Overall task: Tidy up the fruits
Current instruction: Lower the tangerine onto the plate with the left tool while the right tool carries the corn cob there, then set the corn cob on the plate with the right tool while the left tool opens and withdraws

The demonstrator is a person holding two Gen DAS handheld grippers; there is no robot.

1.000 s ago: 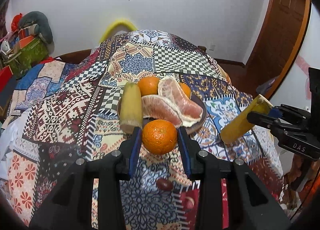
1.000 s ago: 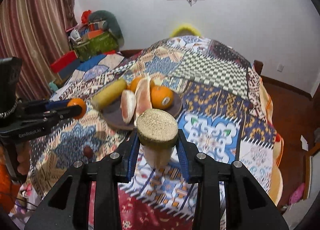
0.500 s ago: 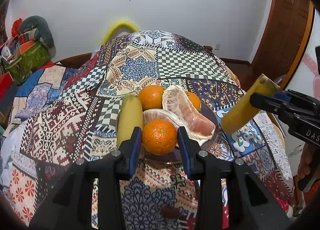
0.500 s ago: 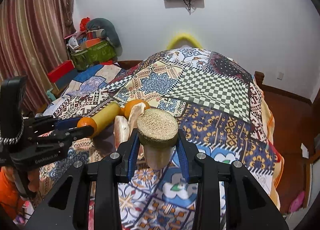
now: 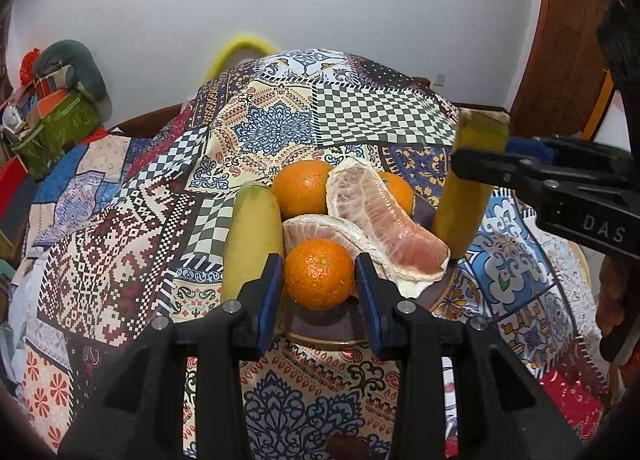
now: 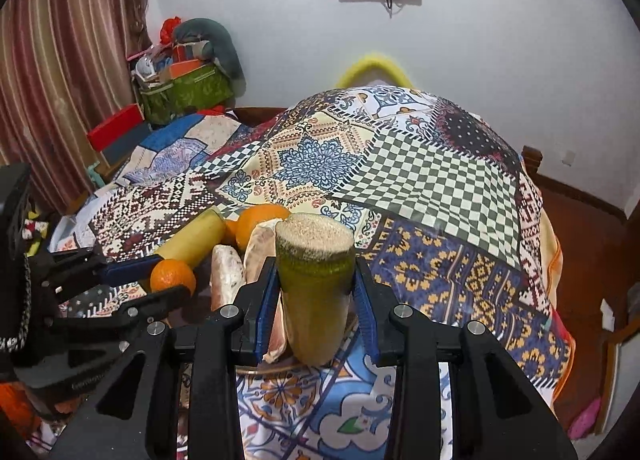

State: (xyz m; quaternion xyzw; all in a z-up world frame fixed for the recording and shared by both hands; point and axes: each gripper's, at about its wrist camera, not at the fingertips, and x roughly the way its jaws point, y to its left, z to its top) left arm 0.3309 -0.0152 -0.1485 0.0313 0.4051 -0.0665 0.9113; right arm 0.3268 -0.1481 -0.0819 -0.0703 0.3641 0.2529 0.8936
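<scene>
My left gripper (image 5: 319, 280) is shut on an orange (image 5: 319, 273) and holds it over the near edge of a dark round plate (image 5: 320, 330). The plate holds a yellow-green stalk piece (image 5: 252, 236), two more oranges (image 5: 302, 188), and two peeled pomelo segments (image 5: 384, 220). My right gripper (image 6: 315, 300) is shut on a second yellow-green stalk piece (image 6: 315, 288), held upright at the plate's right edge; it also shows in the left wrist view (image 5: 466, 188). The left gripper and its orange (image 6: 173, 276) show at the left in the right wrist view.
The plate sits on a table covered with a patchwork cloth (image 5: 280, 128). A small dark fruit (image 5: 348, 448) lies on the cloth near the front edge. Boxes and bags (image 6: 184, 84) stand by the wall at the left. A wooden door (image 5: 560, 40) is at the right.
Both grippers have moved forward to the plate. The orange now hangs over the plate's near edge. The right stalk piece has turned upright beside the plate's right edge.
</scene>
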